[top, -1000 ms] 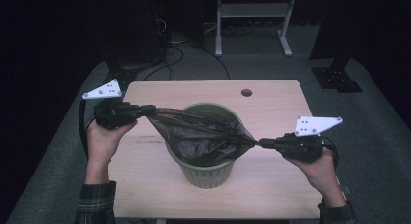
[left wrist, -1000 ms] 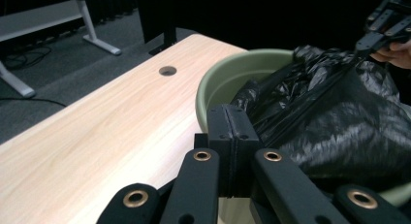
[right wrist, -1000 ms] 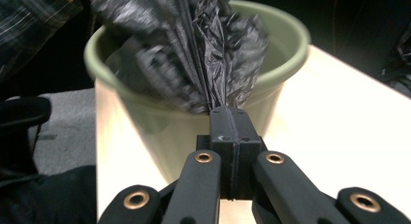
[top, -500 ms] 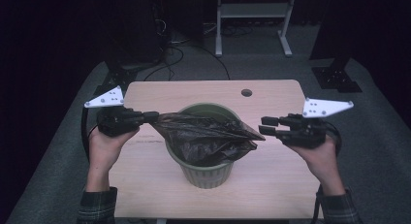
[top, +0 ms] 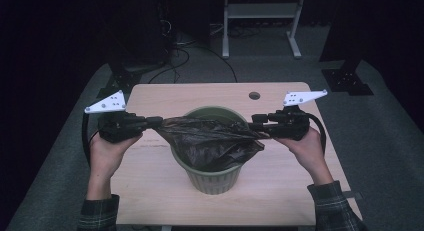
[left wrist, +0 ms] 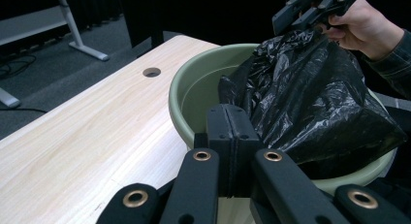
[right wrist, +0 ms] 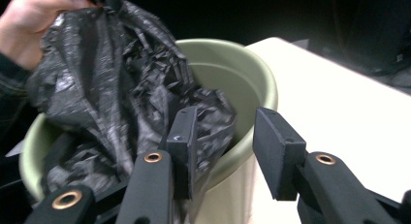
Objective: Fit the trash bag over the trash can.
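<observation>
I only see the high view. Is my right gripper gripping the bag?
Observer: No. The right gripper has just been opening. Its jaws stand apart, and the black bag lies against one pad only.
Operator: And the left one?
Observer: The left gripper is shut, pads together, pinching the bag's edge.
Operator: Is the bin lined yet?
Observer: No. The green bin shows a bare inner wall beside the bunched bag.

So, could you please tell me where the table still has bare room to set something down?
The far strip of the table behind the green bin, beside the round hole, is bare, as is the near edge. The middle is crowded by the bin and black bag.
</observation>
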`<state>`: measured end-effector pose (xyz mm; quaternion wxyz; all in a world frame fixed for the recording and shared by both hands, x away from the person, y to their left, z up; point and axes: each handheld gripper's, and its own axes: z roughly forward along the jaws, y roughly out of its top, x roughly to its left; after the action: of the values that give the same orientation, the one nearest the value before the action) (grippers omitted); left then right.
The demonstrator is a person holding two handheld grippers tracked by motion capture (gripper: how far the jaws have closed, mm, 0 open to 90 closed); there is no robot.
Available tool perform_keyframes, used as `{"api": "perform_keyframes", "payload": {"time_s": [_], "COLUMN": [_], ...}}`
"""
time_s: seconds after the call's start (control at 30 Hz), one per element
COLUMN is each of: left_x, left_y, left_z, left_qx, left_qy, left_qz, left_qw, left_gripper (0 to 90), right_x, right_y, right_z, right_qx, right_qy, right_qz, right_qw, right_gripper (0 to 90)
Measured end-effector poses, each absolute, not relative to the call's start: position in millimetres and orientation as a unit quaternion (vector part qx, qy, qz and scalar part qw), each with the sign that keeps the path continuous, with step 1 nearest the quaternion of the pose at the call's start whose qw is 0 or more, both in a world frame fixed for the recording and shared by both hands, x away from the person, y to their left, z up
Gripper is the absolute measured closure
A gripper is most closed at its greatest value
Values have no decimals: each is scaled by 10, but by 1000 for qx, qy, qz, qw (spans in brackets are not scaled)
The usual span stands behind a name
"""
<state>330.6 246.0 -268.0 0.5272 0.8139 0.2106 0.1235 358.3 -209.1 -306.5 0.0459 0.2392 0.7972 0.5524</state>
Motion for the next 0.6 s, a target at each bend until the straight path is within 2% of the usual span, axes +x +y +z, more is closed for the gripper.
{"api": "perform_keyframes", "payload": {"time_s": [0.03, 0.13, 0.43, 0.6], "left_x": [3302, 3290, 3250, 3213], "left_y": [2457, 2446, 2597, 2676], "left_z": [-2680, -2680, -2704, -2782], "left_qx": [814, 814, 807, 805], "left_qy": [210, 209, 226, 240], "left_qz": [124, 124, 133, 140], "left_qw": [527, 528, 529, 524], "left_gripper": [899, 899, 900, 900], "right_x": [3580, 3549, 3345, 3105], "right_y": [-2090, -2063, -2336, -2551], "right_z": [-3070, -3088, -3013, -3054], "right_qx": [240, 230, 235, 241], "right_qy": [798, 813, 801, 797], "right_qz": [551, 534, 541, 541], "right_qw": [42, 43, 98, 119], "right_gripper": [618, 900, 900, 900]}}
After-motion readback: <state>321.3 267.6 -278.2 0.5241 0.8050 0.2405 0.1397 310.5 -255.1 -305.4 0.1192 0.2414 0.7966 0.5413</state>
